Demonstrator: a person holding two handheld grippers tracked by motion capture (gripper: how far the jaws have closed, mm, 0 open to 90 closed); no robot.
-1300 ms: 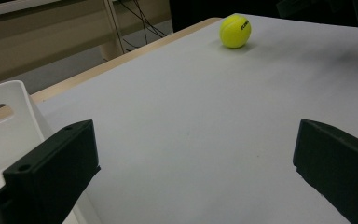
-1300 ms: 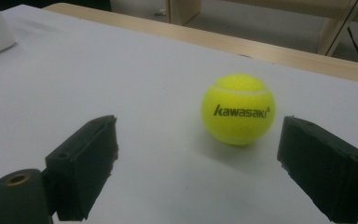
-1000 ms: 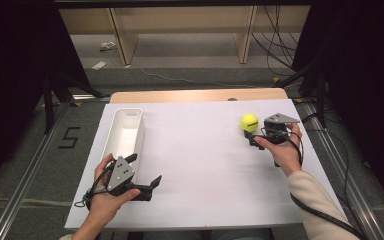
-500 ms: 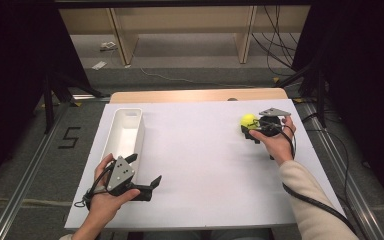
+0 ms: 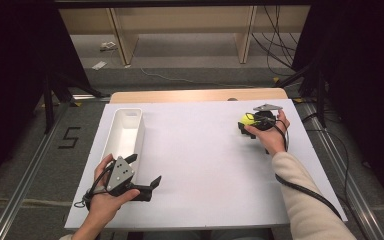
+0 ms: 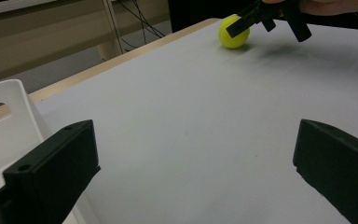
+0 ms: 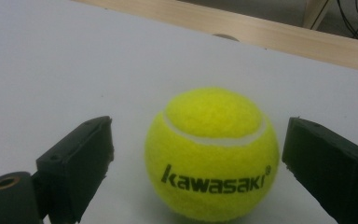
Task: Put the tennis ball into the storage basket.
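A yellow tennis ball (image 5: pixel 247 119) marked "kawasaki" rests on the white table top at the far right; it is large in the right gripper view (image 7: pixel 212 154) and small in the left gripper view (image 6: pixel 233 31). My right gripper (image 5: pixel 247 125) is open, its jaws standing on either side of the ball with gaps on both sides (image 7: pixel 200 163). My left gripper (image 5: pixel 142 172) is open near the front left of the table, nothing between its jaws (image 6: pixel 196 168). A white rectangular bin (image 5: pixel 125 131) stands just beyond it.
The white table top (image 5: pixel 200 165) has a wooden strip (image 5: pixel 195 95) along its far edge. Beyond it are wooden shelf legs and cables on the floor. A cable trails from the right gripper along the person's sleeve (image 5: pixel 305 200).
My right gripper has moved forward and left to the ball, so its jaws now stand around it. The left gripper has stayed put.
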